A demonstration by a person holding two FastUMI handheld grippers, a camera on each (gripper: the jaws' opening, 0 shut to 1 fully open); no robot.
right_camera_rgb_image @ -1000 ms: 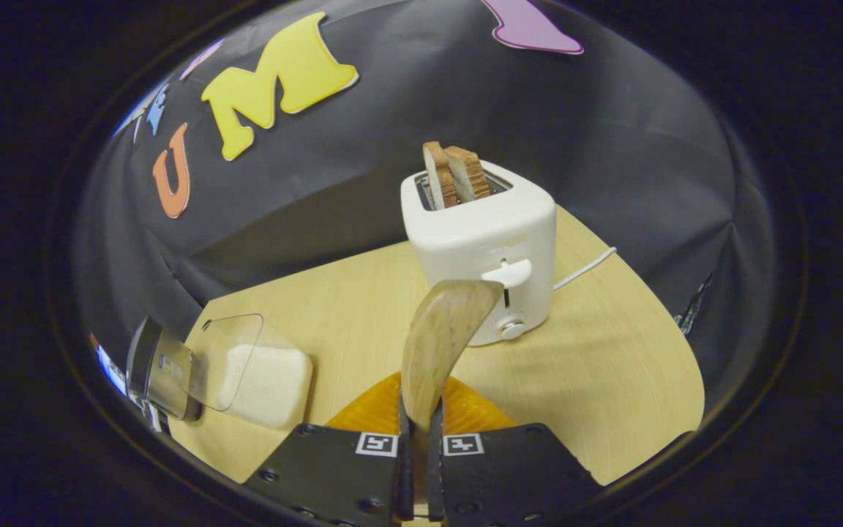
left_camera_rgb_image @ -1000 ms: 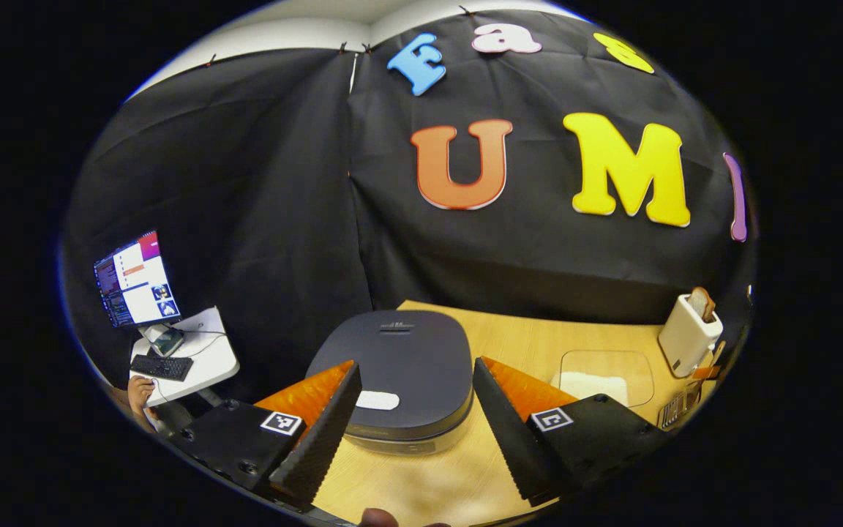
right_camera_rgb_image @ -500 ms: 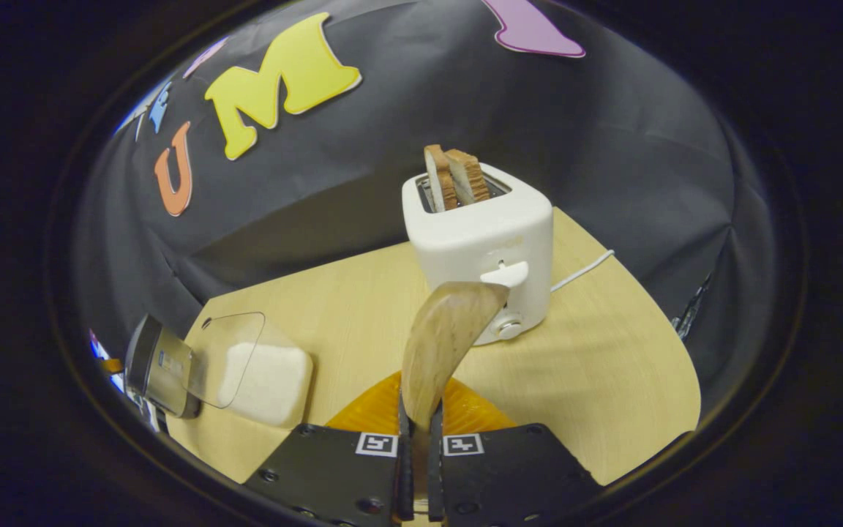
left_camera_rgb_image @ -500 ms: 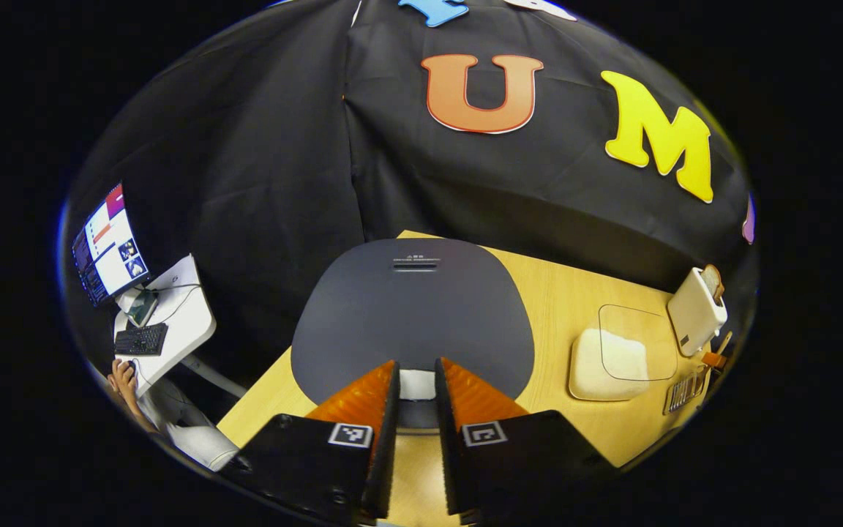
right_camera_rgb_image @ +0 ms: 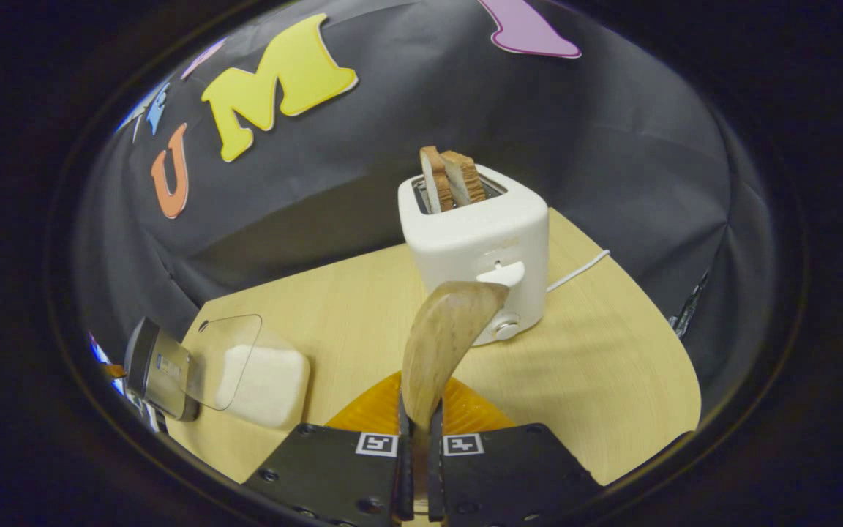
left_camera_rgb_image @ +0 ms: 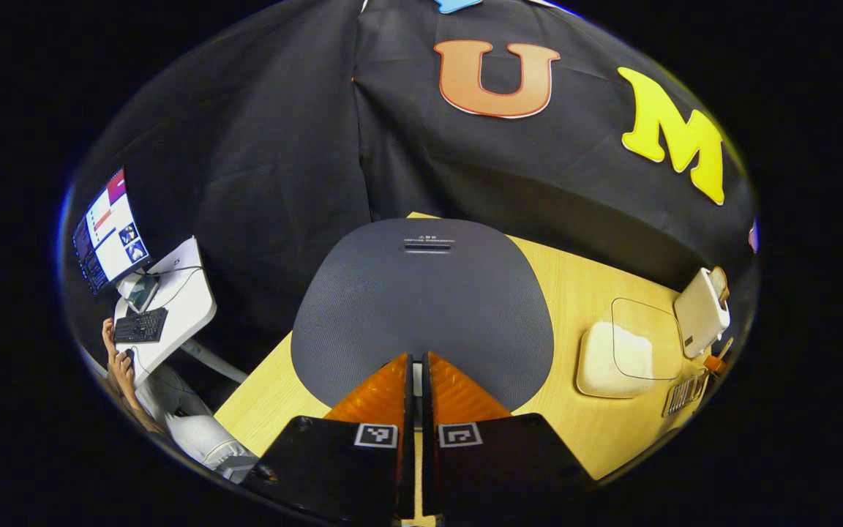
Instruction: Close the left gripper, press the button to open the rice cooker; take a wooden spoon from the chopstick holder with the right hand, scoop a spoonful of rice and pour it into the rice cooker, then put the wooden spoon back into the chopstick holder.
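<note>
Left claw (left_camera_rgb_image: 414, 366): fingers pressed together, tips at the front edge of the closed rice cooker (left_camera_rgb_image: 421, 300) lid. Right claw (right_camera_rgb_image: 418, 424): pinching the wooden spoon (right_camera_rgb_image: 443, 337) by its handle, bowl upright before the toaster (right_camera_rgb_image: 476, 241). Rice container (right_camera_rgb_image: 260, 384), lid ajar, sits on the counter (right_camera_rgb_image: 597, 380) between cooker and toaster.
</note>
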